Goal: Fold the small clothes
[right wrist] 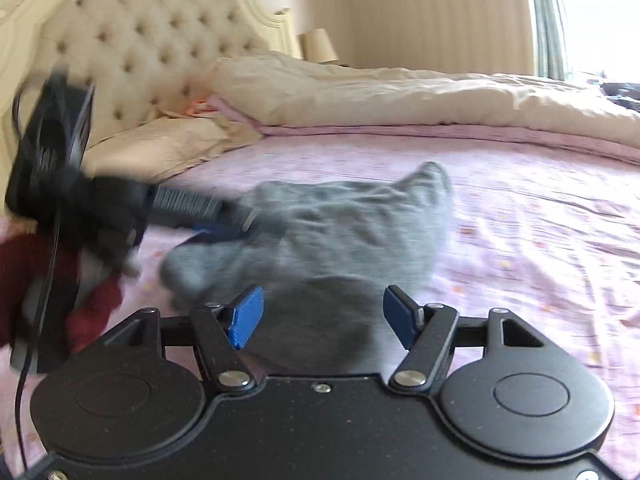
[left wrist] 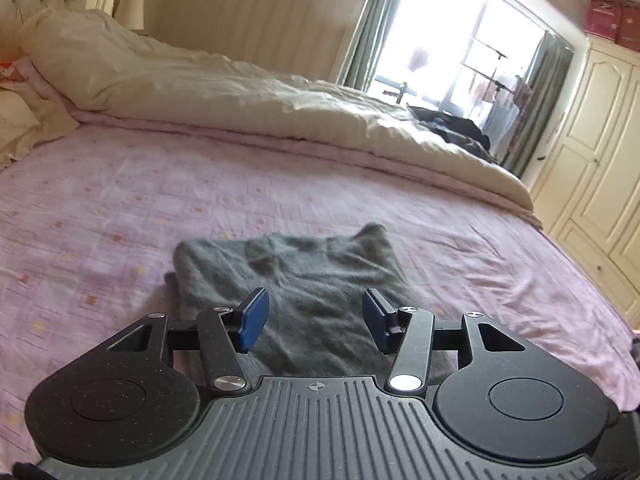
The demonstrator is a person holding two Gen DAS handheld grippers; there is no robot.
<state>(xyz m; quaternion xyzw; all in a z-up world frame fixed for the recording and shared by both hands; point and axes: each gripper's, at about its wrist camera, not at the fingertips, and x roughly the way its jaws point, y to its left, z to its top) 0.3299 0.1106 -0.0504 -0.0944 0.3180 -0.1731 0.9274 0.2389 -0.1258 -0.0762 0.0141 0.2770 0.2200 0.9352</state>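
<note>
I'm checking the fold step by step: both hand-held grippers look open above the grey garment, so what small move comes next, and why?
Probably lower the right hand-held gripper onto the near edge of the grey garment and close on it. Its jaws stand open with nothing between them, as do those of the left hand-held gripper, and the garment lies loosely bunched on the pink bedspread, so another fold or some smoothing seems due.

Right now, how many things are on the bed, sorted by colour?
Grey: 1, the garment
Cream: 2, the duvet and the pillow
Dark: 1, a heap of clothes at the far edge
Total: 4
</note>
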